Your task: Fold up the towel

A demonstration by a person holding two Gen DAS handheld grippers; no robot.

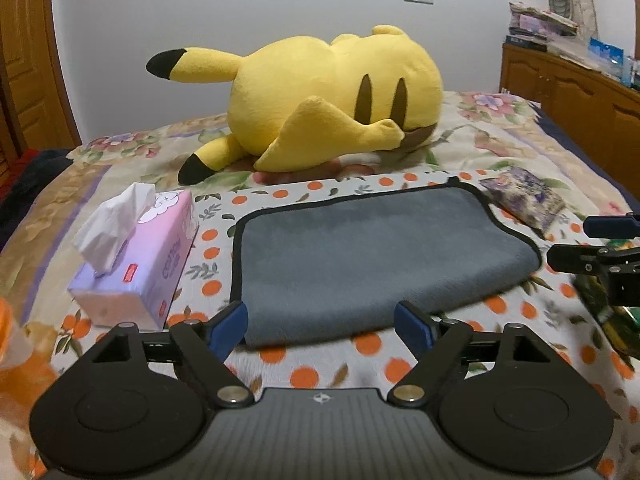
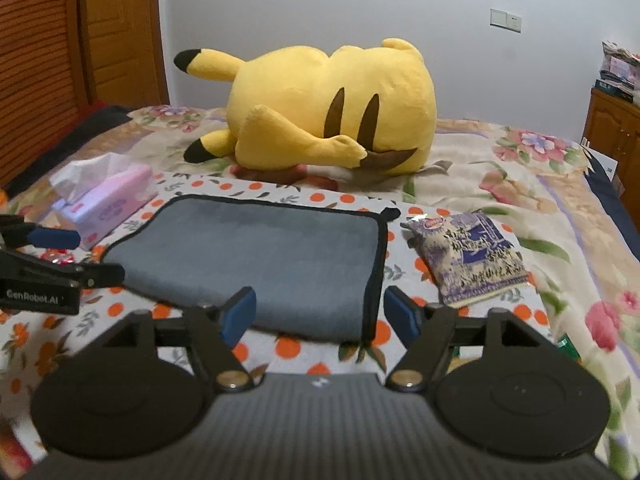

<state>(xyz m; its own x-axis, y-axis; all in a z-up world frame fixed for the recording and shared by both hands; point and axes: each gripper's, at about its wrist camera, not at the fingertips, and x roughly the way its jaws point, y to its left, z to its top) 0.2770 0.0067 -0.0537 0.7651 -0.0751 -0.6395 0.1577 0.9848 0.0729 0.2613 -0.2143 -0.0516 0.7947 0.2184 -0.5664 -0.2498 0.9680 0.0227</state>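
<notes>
The towel (image 1: 372, 256), grey with a black hem, lies folded in two on a cloth printed with orange dots (image 1: 304, 376) that covers part of a flowered bedspread (image 1: 500, 136). It sits just ahead of both pairs of fingers, its folded edge toward the cameras. In the left wrist view the left gripper (image 1: 322, 322) has its blue-padded fingers (image 1: 230, 326) spread wide with nothing between them, and the towel's near edge fills the gap just beyond the tips; whether the pads touch the fabric cannot be told. In the right wrist view the right gripper (image 2: 320, 314) is likewise spread wide and holds nothing, and the towel's near right corner, where the black hem runs down, lies between its fingertips and slightly ahead of them. Each gripper shows at the side of the other's view, beside the towel's short ends. Left of the left fingers a pink tissue box (image 1: 138, 256) rests on the dotted cloth, a tissue sticking up from its top. Right of the right fingers a purple and white snack packet (image 2: 468, 256) lies flat near the towel's right end, apart from it. Well beyond the towel, past all the fingertips, a large yellow plush toy (image 1: 320, 96) lies on the bedspread before a pale wall (image 1: 240, 8).
</notes>
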